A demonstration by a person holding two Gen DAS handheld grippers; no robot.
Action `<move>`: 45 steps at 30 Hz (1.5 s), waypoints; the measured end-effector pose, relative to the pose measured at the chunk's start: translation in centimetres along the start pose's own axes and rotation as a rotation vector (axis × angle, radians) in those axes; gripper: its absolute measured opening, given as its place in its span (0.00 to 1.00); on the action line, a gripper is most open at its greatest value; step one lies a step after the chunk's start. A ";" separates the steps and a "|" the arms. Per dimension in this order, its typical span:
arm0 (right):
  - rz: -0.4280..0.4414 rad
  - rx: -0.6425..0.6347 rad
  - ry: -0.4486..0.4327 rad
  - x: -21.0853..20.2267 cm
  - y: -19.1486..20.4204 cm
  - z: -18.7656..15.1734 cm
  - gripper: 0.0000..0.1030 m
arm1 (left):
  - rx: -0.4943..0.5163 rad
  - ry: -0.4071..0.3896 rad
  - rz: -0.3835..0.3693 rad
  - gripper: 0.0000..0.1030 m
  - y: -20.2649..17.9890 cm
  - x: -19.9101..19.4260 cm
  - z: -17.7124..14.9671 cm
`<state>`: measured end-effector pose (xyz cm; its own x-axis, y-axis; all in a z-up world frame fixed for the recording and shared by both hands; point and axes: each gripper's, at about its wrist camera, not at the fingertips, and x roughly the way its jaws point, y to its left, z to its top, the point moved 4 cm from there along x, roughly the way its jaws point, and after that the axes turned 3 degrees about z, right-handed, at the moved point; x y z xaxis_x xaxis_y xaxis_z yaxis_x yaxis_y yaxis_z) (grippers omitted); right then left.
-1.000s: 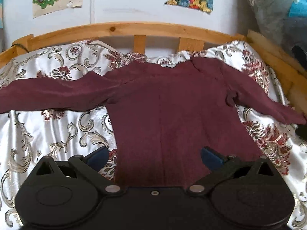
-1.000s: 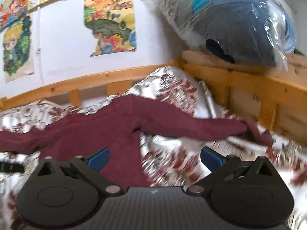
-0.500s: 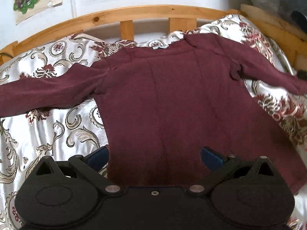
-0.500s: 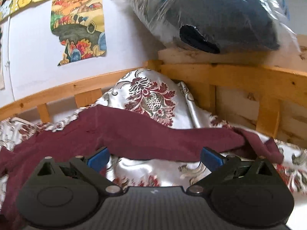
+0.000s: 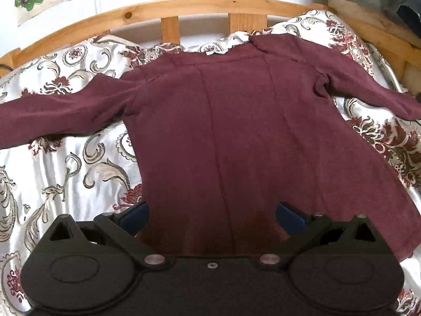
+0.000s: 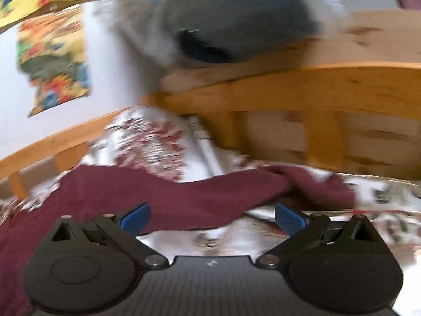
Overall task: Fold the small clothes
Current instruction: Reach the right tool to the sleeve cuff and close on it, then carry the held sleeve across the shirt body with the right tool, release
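We see a maroon long-sleeved top (image 5: 236, 137) spread flat on the bed, over a silvery bedspread (image 5: 65, 173) with a floral scroll pattern, collar toward the far wooden bed rail (image 5: 168, 5) and both sleeves stretched out to left and right. Our left gripper (image 5: 211, 214) hangs over the near hem of the top with its blue-padded fingers (image 5: 135, 217) wide apart and nothing between them. Our right gripper (image 6: 211, 216) is likewise spread open and empty, poised just over the top's right sleeve (image 6: 210, 194), whose crumpled cuff lies near the wooden side rail (image 6: 329, 92) of the bed. That view is blurred, so we cannot tell whether the fingers touch the cloth. On the side rail sits a grey bundle wrapped in clear plastic (image 6: 223, 13), and colourful pictures (image 6: 55, 60) hang on the white wall beyond the bed.
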<state>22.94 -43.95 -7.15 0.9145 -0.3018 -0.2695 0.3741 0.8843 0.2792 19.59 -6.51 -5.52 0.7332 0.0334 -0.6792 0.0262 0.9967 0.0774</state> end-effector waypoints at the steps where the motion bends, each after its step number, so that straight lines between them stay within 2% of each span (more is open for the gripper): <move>1: -0.034 0.009 -0.012 -0.3 -0.9 0.4 1.00 | 0.002 -0.006 0.000 0.99 0.0 -0.2 0.0; 3: -0.091 0.007 -0.020 -0.3 -2.2 1.2 1.00 | 0.010 -0.006 -0.006 0.99 0.0 -0.5 -0.1; 6: -0.170 -0.063 0.008 0.0 -3.5 2.0 0.98 | 0.015 0.003 -0.020 0.99 0.0 -0.8 -0.2; 8: -0.217 -0.148 0.039 0.4 -3.9 2.3 0.87 | 0.018 0.002 -0.022 0.99 0.1 -0.9 -0.4; 12: -0.279 -0.315 0.155 2.3 -4.0 2.4 0.75 | 0.020 0.008 -0.016 0.99 0.6 -0.9 -0.5; 15: -0.271 -0.368 0.252 3.6 -4.1 1.8 0.49 | 0.001 0.004 -0.006 0.99 1.4 -1.1 -0.3; 17: -0.273 -0.380 0.287 3.9 -4.4 1.8 0.16 | -0.015 -0.005 -0.005 0.99 2.0 -1.5 -0.2; 18: -0.272 -0.382 0.290 3.9 -4.4 2.0 0.10 | -0.020 -0.010 -0.004 0.99 2.3 -1.7 -0.1; 21: -0.246 -0.405 0.273 2.9 -3.8 3.7 0.06 | -0.030 -0.025 0.008 0.99 3.1 -2.4 0.1; 23: -0.196 -0.405 0.256 1.8 -2.6 5.4 0.05 | -0.036 -0.031 0.013 0.99 3.8 -2.9 0.2; 27: -0.040 -0.411 0.214 -1.8 1.8 9.0 0.05 | -0.061 -0.036 0.007 0.99 5.0 -3.7 0.4; 30: 0.100 -0.427 0.182 -4.7 6.3 10.9 0.05 | -0.080 -0.034 0.000 0.99 5.7 -4.3 0.5; 33: 0.261 -0.426 0.177 -7.2 11.2 11.2 0.05 | -0.091 -0.035 -0.001 0.99 6.7 -4.9 0.6; 36: 0.405 -0.422 0.208 -9.2 16.0 9.9 0.05 | -0.096 -0.041 0.010 0.99 7.7 -5.5 0.5; 38: 0.486 -0.428 0.238 -10.0 18.9 7.8 0.05 | -0.097 -0.048 0.020 0.99 8.4 -6.0 0.4; 42: 0.591 -0.499 0.309 -11.4 24.3 1.7 0.05 | -0.108 -0.050 0.044 0.99 10.1 -6.4 0.1; 45: 0.648 -0.530 0.382 -11.5 26.8 -2.8 0.05 | -0.124 -0.047 0.061 0.99 11.4 -6.6 -0.2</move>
<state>22.04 -15.79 0.85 0.7723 0.3643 -0.5203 -0.3995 0.9155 0.0481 14.94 4.65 -0.32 0.7622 0.0934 -0.6405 -0.1010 0.9946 0.0248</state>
